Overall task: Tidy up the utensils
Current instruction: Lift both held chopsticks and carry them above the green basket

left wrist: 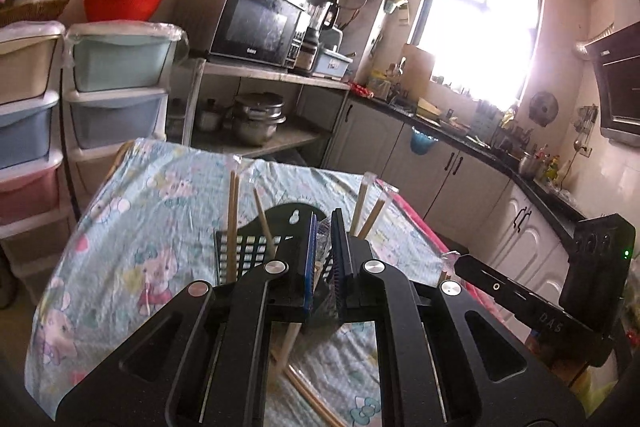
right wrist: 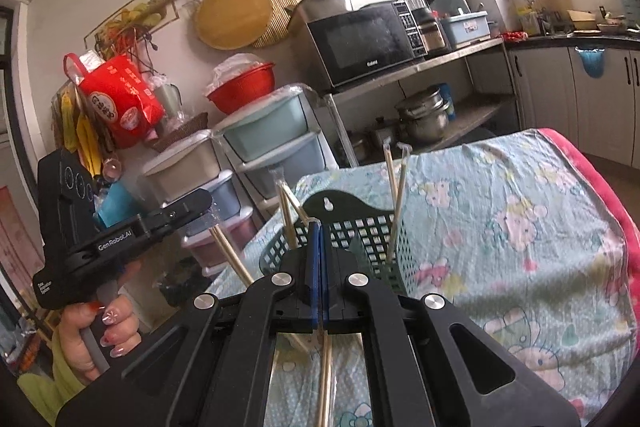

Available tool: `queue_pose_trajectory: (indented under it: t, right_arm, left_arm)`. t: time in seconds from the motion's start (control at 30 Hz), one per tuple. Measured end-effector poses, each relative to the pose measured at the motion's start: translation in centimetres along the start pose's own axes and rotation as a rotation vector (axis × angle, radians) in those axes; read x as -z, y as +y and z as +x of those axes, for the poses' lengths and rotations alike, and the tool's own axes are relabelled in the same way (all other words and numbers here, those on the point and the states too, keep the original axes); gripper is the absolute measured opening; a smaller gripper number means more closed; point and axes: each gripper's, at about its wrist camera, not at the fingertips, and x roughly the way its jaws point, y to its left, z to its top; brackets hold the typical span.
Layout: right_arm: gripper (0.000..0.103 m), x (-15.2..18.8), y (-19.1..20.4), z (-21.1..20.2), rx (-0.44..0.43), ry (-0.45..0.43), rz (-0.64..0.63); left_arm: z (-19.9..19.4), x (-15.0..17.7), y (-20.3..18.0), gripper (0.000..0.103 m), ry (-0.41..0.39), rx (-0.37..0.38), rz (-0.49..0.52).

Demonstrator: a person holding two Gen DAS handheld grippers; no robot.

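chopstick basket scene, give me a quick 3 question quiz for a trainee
1. True or false: wrapped chopsticks already stand upright in the black basket.
2. What does the left hand-held gripper grip?
A. a spoon
B. a plastic-wrapped chopstick pair
C. nothing
3. Fill in: the basket sits on a table covered by a light blue ____ cloth.

Key: 1 true; 2 B, the wrapped pair juts out of its shut jaws; 3 cartoon-print.
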Motion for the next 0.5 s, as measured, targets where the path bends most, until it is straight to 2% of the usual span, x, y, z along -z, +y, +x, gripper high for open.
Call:
queue_pose_trajectory:
  t: [0.5]
  right_arm:
    - [0.001, -3.4, 2.1, -0.1, -0.029, -0.075, -0.049]
  left_arm:
    - [-1.9, -4.1, -1.9, 0.005, -0.098, 0.012, 0.049]
